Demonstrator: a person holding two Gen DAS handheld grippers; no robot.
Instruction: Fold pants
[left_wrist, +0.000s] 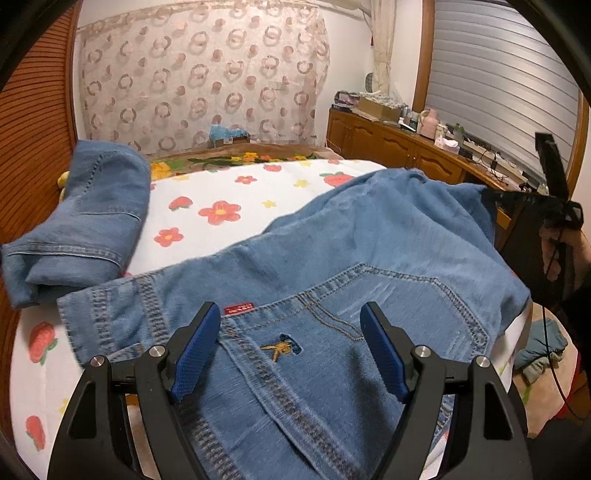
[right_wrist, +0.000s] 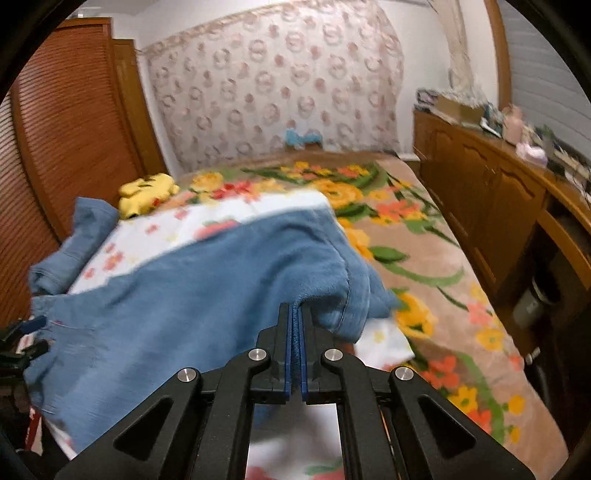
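A pair of blue jeans (left_wrist: 332, 251) lies across the white flowered sheet (left_wrist: 229, 195) on a bed, back pocket and a small embroidered logo facing up. My left gripper (left_wrist: 291, 314) hovers open just over the waistband, its blue pads (left_wrist: 199, 350) on either side of the logo and clear of the cloth. At the right edge a hand holds my right gripper (left_wrist: 491, 195), which pinches the far edge of the jeans. In the right wrist view that gripper (right_wrist: 295, 310) is shut on a fold of denim, and the jeans (right_wrist: 184, 295) hang raised from it.
A second, folded pair of jeans (left_wrist: 85, 221) lies at the bed's left side by a slatted wooden door (left_wrist: 37, 129). A yellow plush toy (right_wrist: 147, 192) sits further back. A floral blanket (right_wrist: 424, 277) covers the bed's right side. A cluttered wooden cabinet (left_wrist: 406, 147) runs along the right.
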